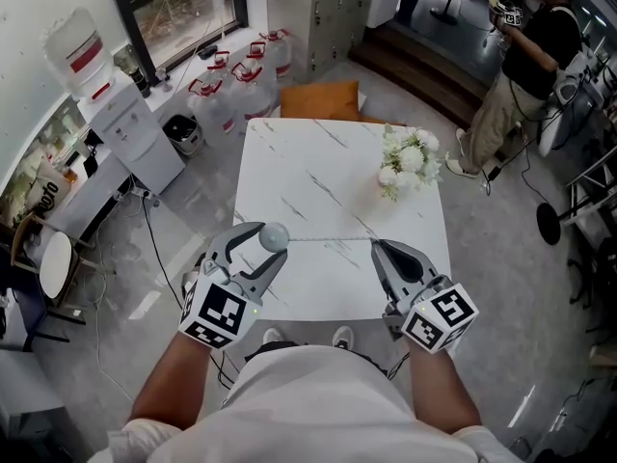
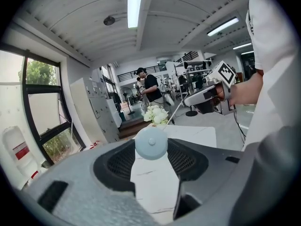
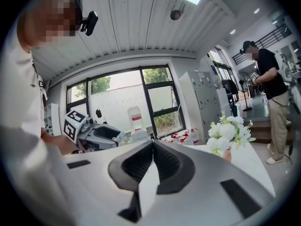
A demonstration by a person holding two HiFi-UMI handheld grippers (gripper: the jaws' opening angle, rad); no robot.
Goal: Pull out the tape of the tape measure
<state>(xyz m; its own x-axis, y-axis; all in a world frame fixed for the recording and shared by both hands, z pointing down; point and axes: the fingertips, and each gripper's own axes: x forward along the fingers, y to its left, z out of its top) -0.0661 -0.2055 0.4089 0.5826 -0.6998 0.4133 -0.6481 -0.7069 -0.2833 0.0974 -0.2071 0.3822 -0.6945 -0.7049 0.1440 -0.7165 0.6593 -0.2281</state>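
Pale-blue and round, the tape measure [image 1: 275, 235] sits clamped between the wide-set jaws of the left gripper [image 1: 274, 240], held over the worktop [image 1: 318, 177] towards its near left corner. The right gripper [image 1: 376, 245] has its jaws pressed together on the end of the tape [image 1: 328, 239], which stretches thin and taut between the two, roughly parallel to the near edge. The pull looks under way, with a short length out. Next, the grippers likely need to draw further apart along the tape's line, the case held steady and the pinch firm so the end does not slip.
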